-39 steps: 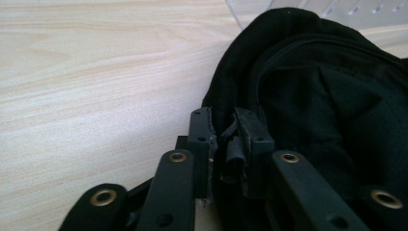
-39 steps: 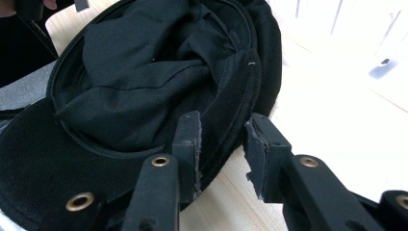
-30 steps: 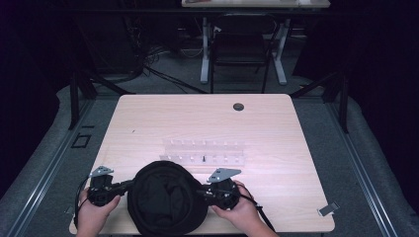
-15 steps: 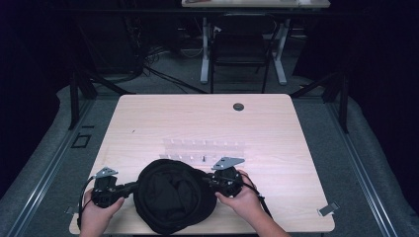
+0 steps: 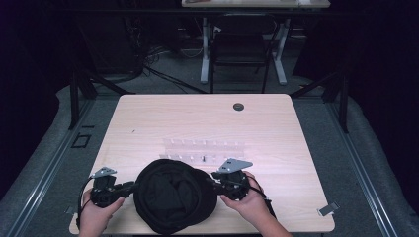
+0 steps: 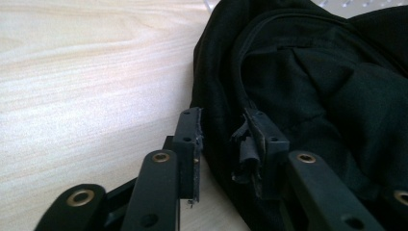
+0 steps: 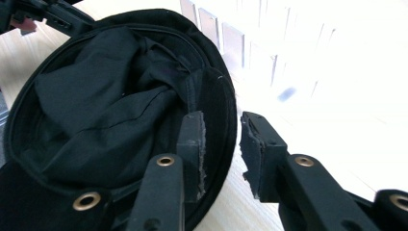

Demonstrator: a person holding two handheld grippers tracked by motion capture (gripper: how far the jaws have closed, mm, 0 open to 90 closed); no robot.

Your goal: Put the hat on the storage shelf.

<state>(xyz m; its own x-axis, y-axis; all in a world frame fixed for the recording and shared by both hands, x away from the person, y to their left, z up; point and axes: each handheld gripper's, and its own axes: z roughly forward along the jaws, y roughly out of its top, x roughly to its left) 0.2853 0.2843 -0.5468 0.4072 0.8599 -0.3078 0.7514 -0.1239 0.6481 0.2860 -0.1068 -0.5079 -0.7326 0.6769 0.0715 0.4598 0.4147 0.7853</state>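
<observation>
In the high view, a black hat (image 5: 174, 200) lies upside down at the near edge of the wooden surface (image 5: 148, 123), between the two hands. The left gripper (image 5: 129, 187) reaches its left rim, the right gripper (image 5: 213, 181) its right rim. Just beyond the hat stands a clear plastic rack (image 5: 203, 148).

In the left gripper view, the jaws have just been opening and stand apart; the brim edge of the hat (image 6: 308, 86) is between them, and one pad seems no longer to press on it.

In the right gripper view, the jaws have just been opening too, with the brim of the hat (image 7: 96, 106) between them; the right pad is clear of it. The rack (image 7: 226, 41) is on the far side, very bright.
</observation>
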